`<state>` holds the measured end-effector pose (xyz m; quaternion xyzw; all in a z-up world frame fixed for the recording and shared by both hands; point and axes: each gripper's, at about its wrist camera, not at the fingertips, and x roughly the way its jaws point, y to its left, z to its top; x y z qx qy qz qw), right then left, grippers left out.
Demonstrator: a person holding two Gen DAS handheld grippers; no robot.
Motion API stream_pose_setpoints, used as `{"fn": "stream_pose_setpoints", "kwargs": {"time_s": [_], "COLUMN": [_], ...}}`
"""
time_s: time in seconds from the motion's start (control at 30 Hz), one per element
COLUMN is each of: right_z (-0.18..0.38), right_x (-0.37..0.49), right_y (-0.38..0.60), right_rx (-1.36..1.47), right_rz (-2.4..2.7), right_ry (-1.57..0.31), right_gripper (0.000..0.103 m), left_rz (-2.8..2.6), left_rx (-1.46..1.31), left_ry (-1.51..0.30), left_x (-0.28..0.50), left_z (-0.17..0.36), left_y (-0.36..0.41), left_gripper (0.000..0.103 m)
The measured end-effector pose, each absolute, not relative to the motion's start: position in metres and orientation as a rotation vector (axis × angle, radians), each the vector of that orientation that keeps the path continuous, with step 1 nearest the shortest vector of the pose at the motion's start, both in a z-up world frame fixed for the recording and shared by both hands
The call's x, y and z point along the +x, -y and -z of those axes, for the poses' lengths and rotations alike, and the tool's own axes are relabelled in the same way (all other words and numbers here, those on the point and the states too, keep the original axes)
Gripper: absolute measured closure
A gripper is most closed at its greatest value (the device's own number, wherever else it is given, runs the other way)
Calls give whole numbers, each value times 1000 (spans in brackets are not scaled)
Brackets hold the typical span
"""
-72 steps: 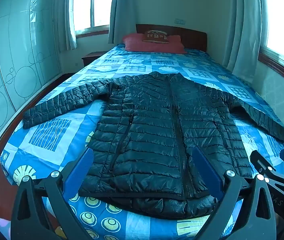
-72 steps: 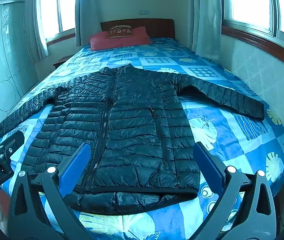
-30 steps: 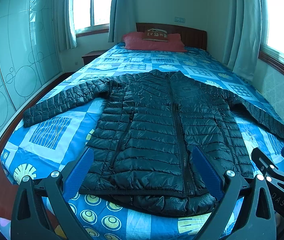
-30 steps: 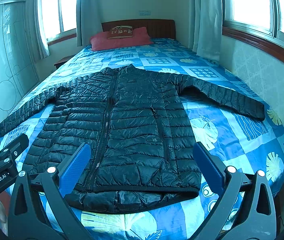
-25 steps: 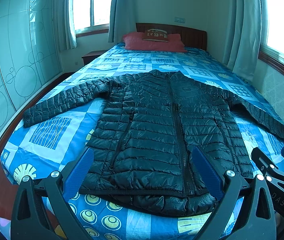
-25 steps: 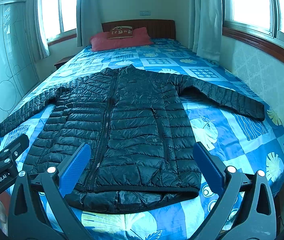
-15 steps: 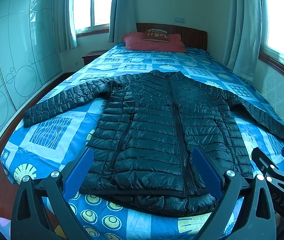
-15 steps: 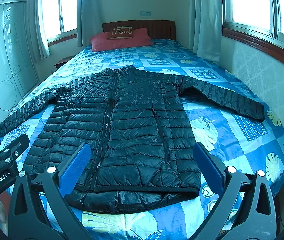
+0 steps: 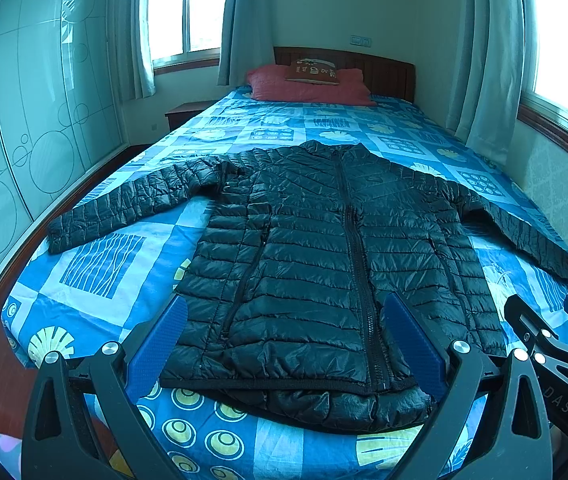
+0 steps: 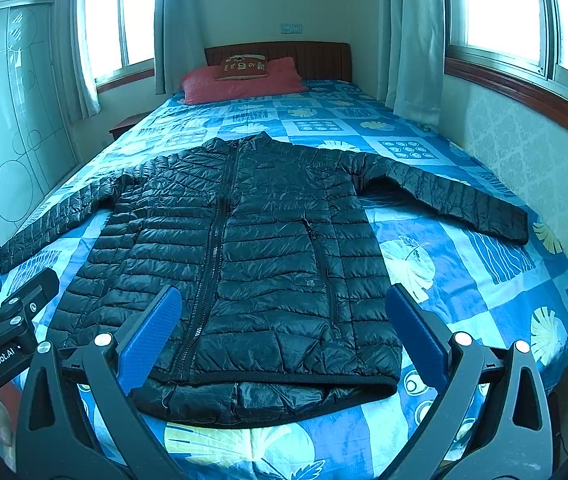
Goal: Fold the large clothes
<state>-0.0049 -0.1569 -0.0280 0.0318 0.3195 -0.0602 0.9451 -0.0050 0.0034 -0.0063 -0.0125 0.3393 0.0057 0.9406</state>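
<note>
I hold my left gripper [image 9: 284,336] above the foot of the bed, its two blue-padded fingers [image 9: 155,340] spread wide with nothing between them. My right gripper [image 10: 284,328] is the same: fully parted and gripping nothing. Each gripper shows at the edge of the other's view, so the two are side by side, the right one to the right of the left. In front of me the black quilted puffer jacket [image 9: 324,264] lies flat and face up on the bed [image 9: 95,264], zipped along its centre zipper [image 10: 213,256], collar toward the headboard [image 10: 320,60] and hem toward me. Its hem sits near the foot edge, with a lower layer of the jacket showing just beneath the hem band. Both sleeves are spread outward: the left sleeve [image 9: 131,208] reaches toward the wardrobe side, and the right sleeve [image 10: 452,200] toward the wall under the window. The bedspread is blue patchwork with leaf and circle prints. At the far end a red pillow [image 10: 243,80] rests against the headboard, with a small brown cushion [image 10: 241,66] on top of it. Neither gripper touches the jacket.
</note>
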Motion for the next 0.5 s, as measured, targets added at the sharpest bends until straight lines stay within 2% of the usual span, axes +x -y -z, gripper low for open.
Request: {"fn": "stream_pose_setpoints", "kwargs": {"time_s": [0.5], "right_z": [27], "right_x": [-6], "right_y": [157], "right_rx": [64], "right_rz": [121], "right_ry": [-648], "right_gripper": [2], "left_rz": [-11], "left_rx": [-26], "left_ry": [-692], "left_x": [-6], "left_z": [7], "left_y": [-4], "left_gripper": [5]}}
